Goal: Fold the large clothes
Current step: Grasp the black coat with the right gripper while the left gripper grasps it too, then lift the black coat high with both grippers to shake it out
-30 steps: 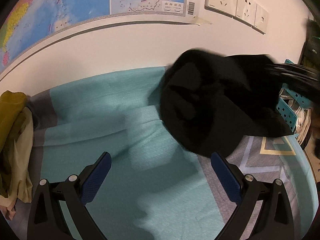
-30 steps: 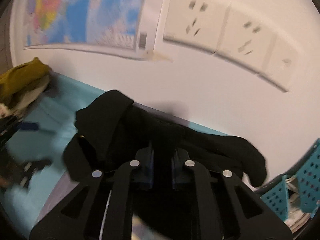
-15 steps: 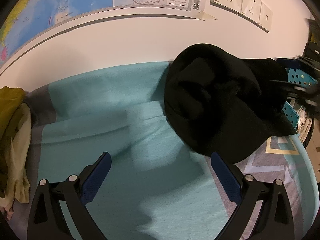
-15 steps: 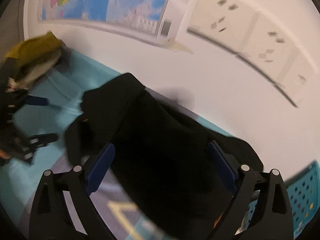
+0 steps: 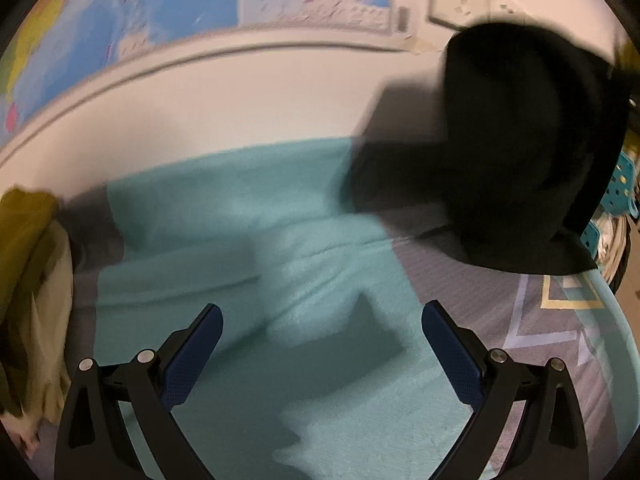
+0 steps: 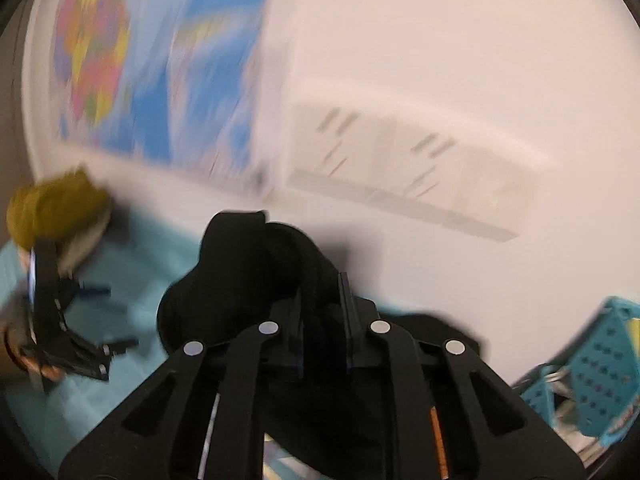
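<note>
A large black garment (image 5: 516, 148) hangs lifted above the right side of the teal bedspread (image 5: 240, 240), against the white wall. My right gripper (image 6: 322, 300) is shut on the black garment (image 6: 248, 264), which bunches up between and ahead of its fingers. My left gripper (image 5: 322, 332) is open and empty, low over the teal bedspread, left of and below the garment. The left gripper also shows in the right wrist view (image 6: 64, 320), far left. Both views are motion-blurred.
A pile of mustard and cream clothes (image 5: 28, 272) lies at the bed's left end. A teal perforated basket (image 6: 592, 368) stands at the right. A world map (image 5: 160, 20) and wall sockets (image 6: 400, 168) are on the wall behind.
My right gripper, open half a second ago, has shut on the black garment and lifted it up toward the wall. The left gripper stays open over the bedspread.
</note>
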Tool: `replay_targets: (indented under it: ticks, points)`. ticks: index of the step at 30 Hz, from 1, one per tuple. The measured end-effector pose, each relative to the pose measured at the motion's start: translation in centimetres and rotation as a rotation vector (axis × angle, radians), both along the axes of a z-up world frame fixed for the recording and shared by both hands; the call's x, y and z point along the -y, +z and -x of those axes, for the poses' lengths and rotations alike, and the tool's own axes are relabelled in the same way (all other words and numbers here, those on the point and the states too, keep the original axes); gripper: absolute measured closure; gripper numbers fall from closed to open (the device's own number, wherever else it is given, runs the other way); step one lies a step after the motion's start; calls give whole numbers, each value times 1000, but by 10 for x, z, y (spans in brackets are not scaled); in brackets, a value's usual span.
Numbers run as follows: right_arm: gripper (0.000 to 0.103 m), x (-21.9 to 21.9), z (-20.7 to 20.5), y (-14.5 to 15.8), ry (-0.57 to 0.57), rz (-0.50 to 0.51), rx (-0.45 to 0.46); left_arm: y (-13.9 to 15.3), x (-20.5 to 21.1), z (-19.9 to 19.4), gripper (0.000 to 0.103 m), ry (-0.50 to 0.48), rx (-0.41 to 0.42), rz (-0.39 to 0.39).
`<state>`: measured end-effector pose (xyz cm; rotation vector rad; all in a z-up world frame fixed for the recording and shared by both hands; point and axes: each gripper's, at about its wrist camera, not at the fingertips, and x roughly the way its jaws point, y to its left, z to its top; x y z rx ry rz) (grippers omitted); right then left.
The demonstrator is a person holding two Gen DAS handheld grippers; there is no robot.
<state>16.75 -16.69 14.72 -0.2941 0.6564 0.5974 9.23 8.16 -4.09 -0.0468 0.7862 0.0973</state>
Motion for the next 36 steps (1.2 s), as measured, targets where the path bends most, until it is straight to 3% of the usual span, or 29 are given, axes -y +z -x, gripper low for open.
replay_targets:
  ticks: [4, 7, 8, 10, 13, 16, 17, 19, 20, 22, 26, 28, 30, 36]
  points:
    - [91, 43, 4, 53, -92, -97, 104, 11, 19, -7, 7, -132, 56, -27]
    - [91, 53, 9, 62, -112, -120, 118, 27, 41, -12, 7, -283, 155, 2]
    - [91, 52, 12, 62, -119, -113, 130, 33, 51, -13, 7, -382, 194, 52]
    - [91, 53, 11, 66, -117, -122, 122, 34, 67, -17, 7, -489, 215, 78]
    - [91, 58, 15, 69, -119, -132, 121, 24, 104, -24, 7, -634, 215, 6]
    - [91, 59, 17, 71, -130, -138, 129, 11, 131, -46, 7, -618, 168, -68]
    - [91, 62, 17, 71, -137, -142, 133, 6, 131, -59, 11, -601, 136, -64]
    - [91, 67, 17, 72, -156, -152, 133, 0, 137, -82, 55, -560, 70, -41]
    - [91, 71, 17, 74, -168, -149, 139, -3, 139, -94, 98, -541, 27, -33]
    - [91, 81, 17, 78, -196, -143, 144, 9, 135, -111, 98, -480, 16, 0]
    - [92, 102, 27, 111, -258, -142, 232, 75, 123, -118, 99, -409, 168, 62]
    - [92, 116, 44, 148, -269, -198, 317, 117, 122, -112, 101, -381, 273, 45]
    - [92, 126, 55, 175, -281, -217, 362, 150, 123, -109, 101, -409, 294, 94]
    - [92, 156, 103, 237, -331, -233, 475, 235, 125, -73, 101, -406, 473, 86]
